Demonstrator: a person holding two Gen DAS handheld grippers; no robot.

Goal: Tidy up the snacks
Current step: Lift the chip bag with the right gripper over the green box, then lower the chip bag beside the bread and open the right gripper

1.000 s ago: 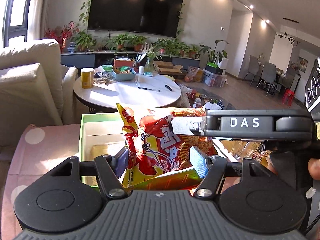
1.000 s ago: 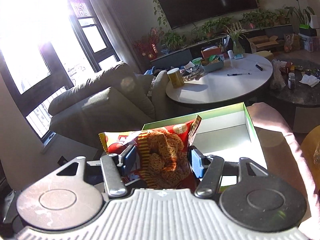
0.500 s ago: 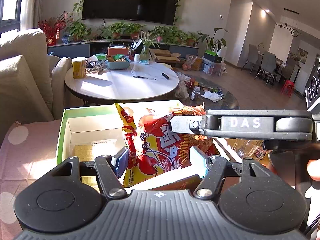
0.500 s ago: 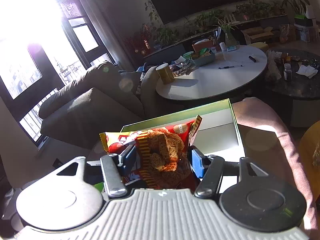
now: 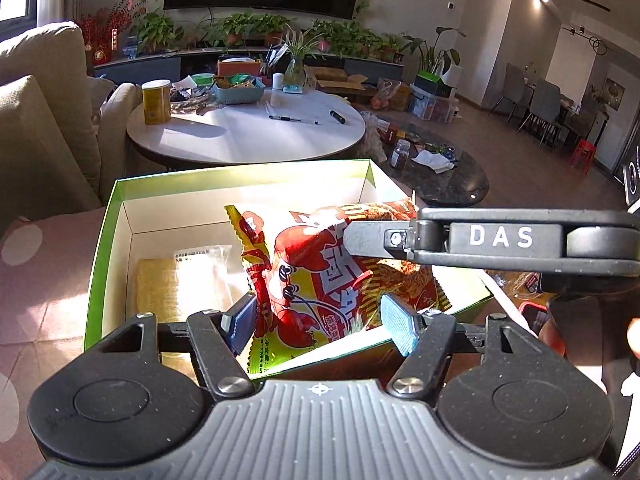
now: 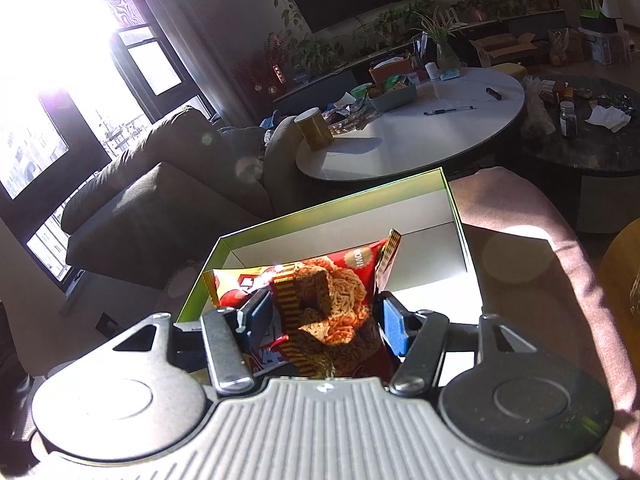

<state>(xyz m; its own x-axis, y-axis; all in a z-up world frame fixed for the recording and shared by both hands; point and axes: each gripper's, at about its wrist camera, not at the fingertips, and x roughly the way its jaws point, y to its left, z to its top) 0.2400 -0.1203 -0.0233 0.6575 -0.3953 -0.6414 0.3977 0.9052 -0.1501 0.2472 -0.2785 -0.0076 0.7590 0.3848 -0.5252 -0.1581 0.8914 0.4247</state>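
- Left wrist view: my left tool (image 5: pixel 318 318) pinches the near end of the snack bag (image 5: pixel 320 276), so the bag hangs over the open box (image 5: pixel 104 240), not yet down.
- My right tool (image 6: pixel 322 316) clamps the bag's other end, keeping it level above the box's right half.
- A flat packet (image 5: pixel 180 280) already lies at the box's left wall, leaving the right side free.

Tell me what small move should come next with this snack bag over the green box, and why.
Probably lower the snack bag a little further into the green box. Both the left gripper and right gripper are shut on it, and it hangs over the box's open white floor beside the flat packet already lying inside, so releasing now might let it tip.
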